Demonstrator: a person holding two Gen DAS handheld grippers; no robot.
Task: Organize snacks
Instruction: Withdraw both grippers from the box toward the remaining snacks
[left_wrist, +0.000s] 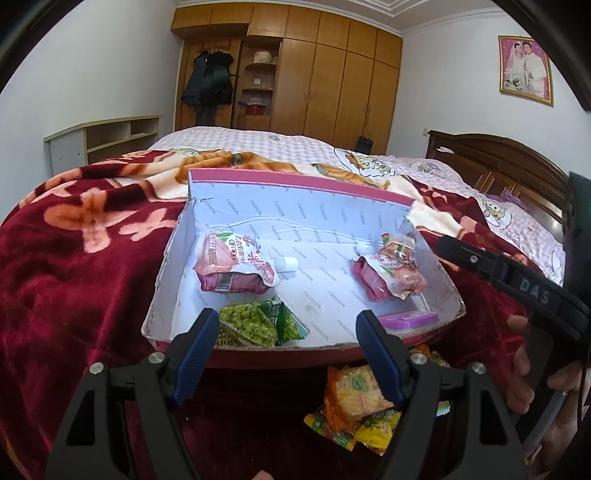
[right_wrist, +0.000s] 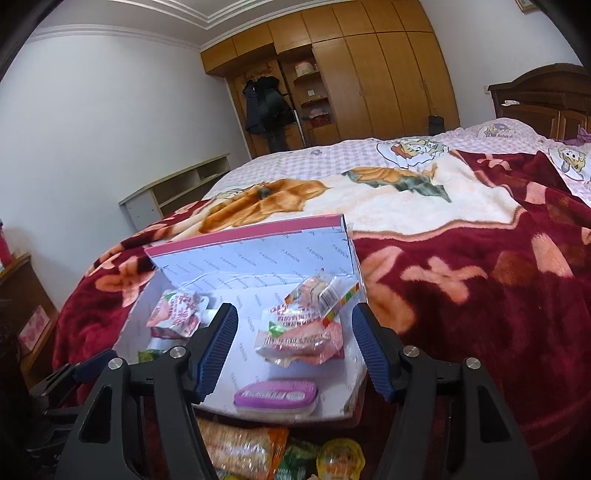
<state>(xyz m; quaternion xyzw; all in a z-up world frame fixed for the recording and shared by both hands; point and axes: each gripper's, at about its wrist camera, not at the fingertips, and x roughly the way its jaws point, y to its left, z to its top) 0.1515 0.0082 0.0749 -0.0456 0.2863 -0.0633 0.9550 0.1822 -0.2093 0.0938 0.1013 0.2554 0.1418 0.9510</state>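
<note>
An open cardboard box (left_wrist: 177, 236) with a white printed lining and a pink rim lies on the red blanket. Inside are a pink spout pouch (left_wrist: 236, 266) at the left, a pile of pink pouches (left_wrist: 388, 273) at the right, a green pea packet (left_wrist: 255, 325) and a pink tin (left_wrist: 406, 319) at the near wall. My left gripper (left_wrist: 288, 319) is open over the near wall, above the pea packet, holding nothing. My right gripper (right_wrist: 293, 312) is open and empty, hovering just above the pouch pile (right_wrist: 303, 332), with the pink tin (right_wrist: 275, 395) below it.
Loose orange and yellow snack packets (left_wrist: 354, 398) lie on the blanket in front of the box, also in the right wrist view as loose packets (right_wrist: 243, 446). A person's hand (left_wrist: 524, 369) holds the right tool. The bed's headboard (left_wrist: 498, 166) and a wardrobe (left_wrist: 332, 85) stand beyond.
</note>
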